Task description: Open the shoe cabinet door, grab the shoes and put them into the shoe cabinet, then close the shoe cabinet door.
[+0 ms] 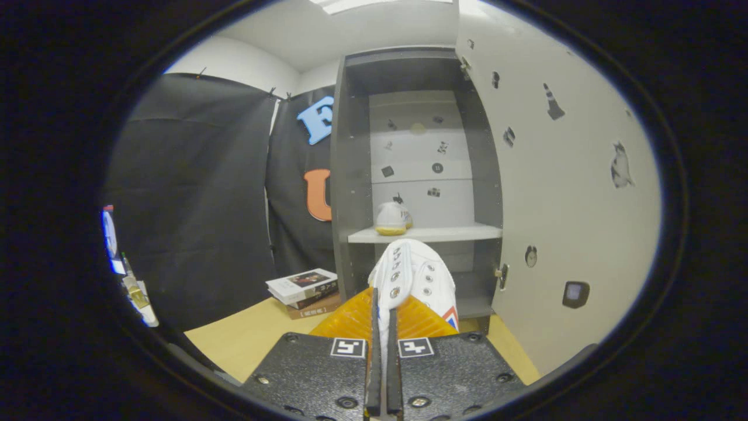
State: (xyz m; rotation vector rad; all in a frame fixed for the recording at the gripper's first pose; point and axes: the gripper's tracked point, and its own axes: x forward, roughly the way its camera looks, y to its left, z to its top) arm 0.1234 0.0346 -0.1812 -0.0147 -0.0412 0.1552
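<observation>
The gripper point(384, 351) is nearly closed, its two fingers point(315, 374) pinching a thin white edge of a white shoe point(418, 272), so the shoe is held between them and carried just ahead, its orange sole point(350, 318) showing on both sides of the fingers and its eyelets turned up toward the camera. Below it lies a pale wooden floor point(245, 339), and off to the left, beside the cabinet's foot, sits a small stack of books point(304, 289). Beyond the held shoe stands the shoe cabinet point(350, 175), grey-walled, with its door point(561, 204) swung wide open to the right and dotted with small stickers. On the light shelf point(444, 234) inside, another white shoe point(392, 219) with a yellowish sole already rests near the shelf's left end, heel toward the camera. By my reading, the task is past its middle: the door is open, one shoe is stowed, and the second is in the grip but not yet on the shelf. What remains is to carry it in, set it down beside its mate, let go, and shut the door.
</observation>
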